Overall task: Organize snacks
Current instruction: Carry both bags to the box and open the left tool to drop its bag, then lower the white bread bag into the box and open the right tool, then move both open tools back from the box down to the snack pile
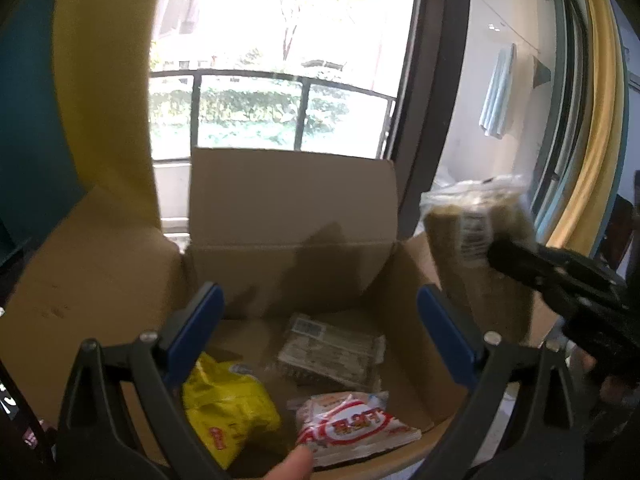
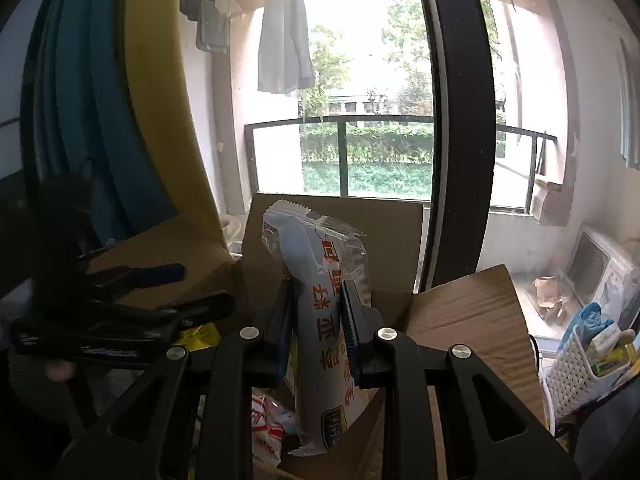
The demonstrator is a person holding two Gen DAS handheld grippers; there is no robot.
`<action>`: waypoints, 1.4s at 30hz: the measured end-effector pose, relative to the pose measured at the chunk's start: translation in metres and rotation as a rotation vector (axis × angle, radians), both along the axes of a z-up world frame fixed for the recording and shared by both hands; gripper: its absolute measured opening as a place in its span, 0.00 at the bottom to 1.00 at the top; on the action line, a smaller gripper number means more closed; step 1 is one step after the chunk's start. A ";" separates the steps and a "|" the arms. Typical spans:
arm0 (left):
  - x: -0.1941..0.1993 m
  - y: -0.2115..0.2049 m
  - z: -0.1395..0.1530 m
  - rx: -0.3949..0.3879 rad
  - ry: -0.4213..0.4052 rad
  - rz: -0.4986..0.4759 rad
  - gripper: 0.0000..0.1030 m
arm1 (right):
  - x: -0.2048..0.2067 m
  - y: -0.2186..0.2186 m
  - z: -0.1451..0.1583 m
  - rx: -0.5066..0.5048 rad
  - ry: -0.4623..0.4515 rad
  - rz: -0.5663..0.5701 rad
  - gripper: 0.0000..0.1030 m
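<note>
1 open cardboard box (image 1: 296,220) stood before the balcony window (image 1: 280,80), its 3 raised flaps walling the far, left and right sides. Inside lay 3 snacks: a clear-wrapped pack (image 1: 334,354) toward the far side, a yellow bag (image 1: 228,404) near left and a red-and-white packet (image 1: 352,428) near right. The left gripper (image 1: 320,332) hung above them, spread wide, grasping nothing. The right gripper (image 2: 318,320) was clenched on 1 tall packet (image 2: 320,280), upright over the box's right side.

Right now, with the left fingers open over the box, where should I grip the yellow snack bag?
Grip the yellow snack bag across its puffy middle, coming straight down from above. It lies flat on the cardboard box floor, left of the red-and-white packet, so only its top is reachable.
</note>
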State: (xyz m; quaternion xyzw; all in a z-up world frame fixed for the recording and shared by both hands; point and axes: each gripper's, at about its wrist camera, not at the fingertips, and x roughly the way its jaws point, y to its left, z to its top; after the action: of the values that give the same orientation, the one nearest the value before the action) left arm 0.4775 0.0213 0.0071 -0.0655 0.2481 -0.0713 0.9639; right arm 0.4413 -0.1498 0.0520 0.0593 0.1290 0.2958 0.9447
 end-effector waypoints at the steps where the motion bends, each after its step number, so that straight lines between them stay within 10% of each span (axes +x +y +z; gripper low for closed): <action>1: -0.003 0.003 0.000 0.001 -0.009 0.008 0.95 | 0.003 0.003 0.002 0.000 0.002 -0.009 0.24; 6: -0.016 0.020 0.009 -0.034 -0.052 0.037 0.96 | 0.018 0.015 0.011 -0.026 0.010 -0.067 0.32; 10: -0.030 0.028 0.015 -0.020 -0.097 0.066 0.96 | 0.010 0.016 0.016 -0.034 0.003 -0.051 0.60; 42: -0.199 0.026 0.040 0.048 -0.222 0.088 0.96 | -0.140 -0.003 0.024 -0.052 -0.031 0.009 0.60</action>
State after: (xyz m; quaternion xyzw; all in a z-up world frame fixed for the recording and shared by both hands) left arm 0.2783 0.0474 0.0473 -0.0448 0.1383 -0.0299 0.9889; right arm 0.3013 -0.1532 0.0765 0.0297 0.1222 0.2976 0.9464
